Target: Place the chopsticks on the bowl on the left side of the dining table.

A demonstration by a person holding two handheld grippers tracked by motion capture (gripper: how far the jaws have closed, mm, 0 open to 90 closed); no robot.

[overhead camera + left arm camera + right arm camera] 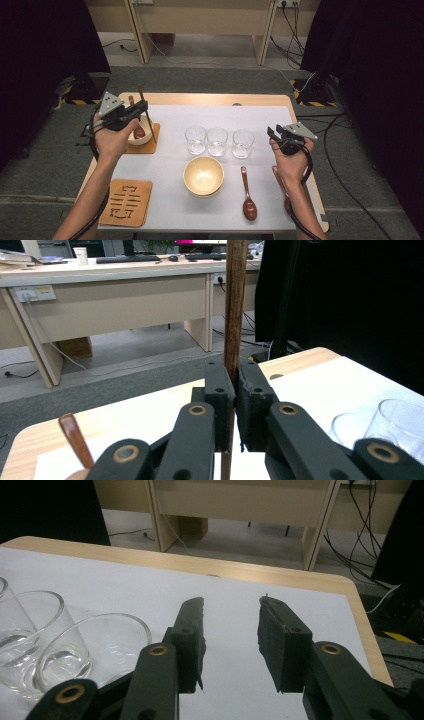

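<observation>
My left gripper [141, 106] hovers over the back left of the table, shut on a thin brown wooden stick [151, 129] that runs steeply past a white bowl [145, 140]. In the left gripper view the stick [235, 300] stands upright, pinched between the pads of the left gripper [235, 385]. A brown spoon [138, 130] rests in that bowl, its handle [75, 437] low at the left. My right gripper [274, 133] is held above the table's right side, open and with nothing in it. Past the right gripper [231, 625], only white table shows in the gap.
Three clear glasses [217, 141] stand in a row mid-table, close to the right gripper's left. A cream bowl [203, 175] sits in front of them, a brown spoon [248, 197] to its right. The white bowl's brown coaster [152, 146] and a patterned coaster [125, 202] lie at left.
</observation>
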